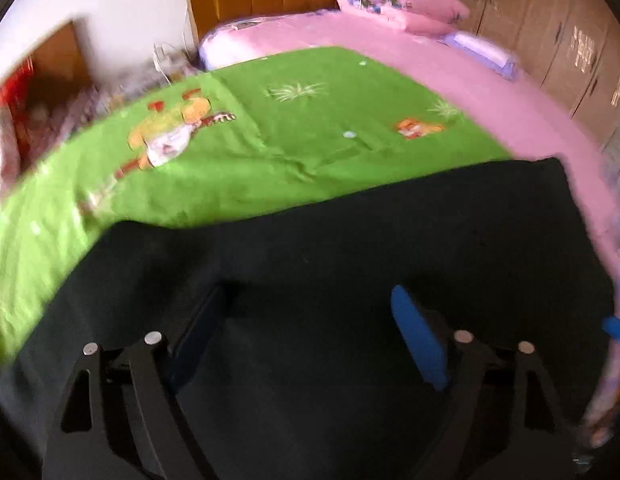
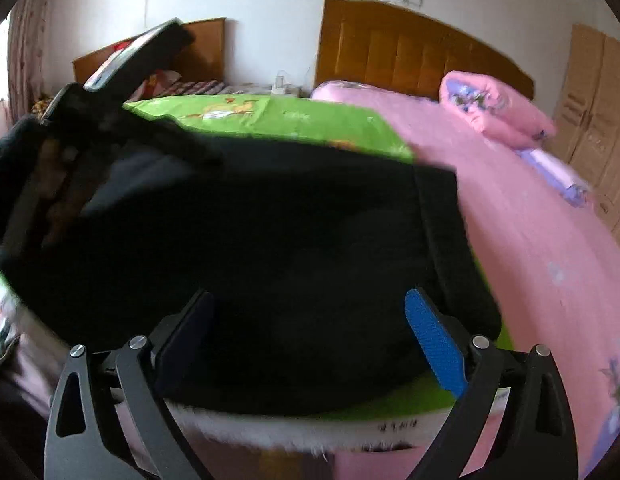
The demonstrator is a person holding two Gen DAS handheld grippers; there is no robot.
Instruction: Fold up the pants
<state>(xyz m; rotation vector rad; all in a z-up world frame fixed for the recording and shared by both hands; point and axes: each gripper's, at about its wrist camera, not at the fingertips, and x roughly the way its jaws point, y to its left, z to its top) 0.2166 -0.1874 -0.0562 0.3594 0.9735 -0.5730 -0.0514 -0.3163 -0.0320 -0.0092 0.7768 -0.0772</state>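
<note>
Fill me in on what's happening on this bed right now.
A person is folding black pants on a green sheet spread over a pink bed, with a handheld gripper in each hand. The left gripper and the right gripper both have their jaws open above the dark fabric, with nothing clamped. The pants lie flat.

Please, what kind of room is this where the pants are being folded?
Most likely a bedroom: a bed with a pink sheet and wooden headboard, a folded pink quilt, and wardrobe doors along the wall.
</note>
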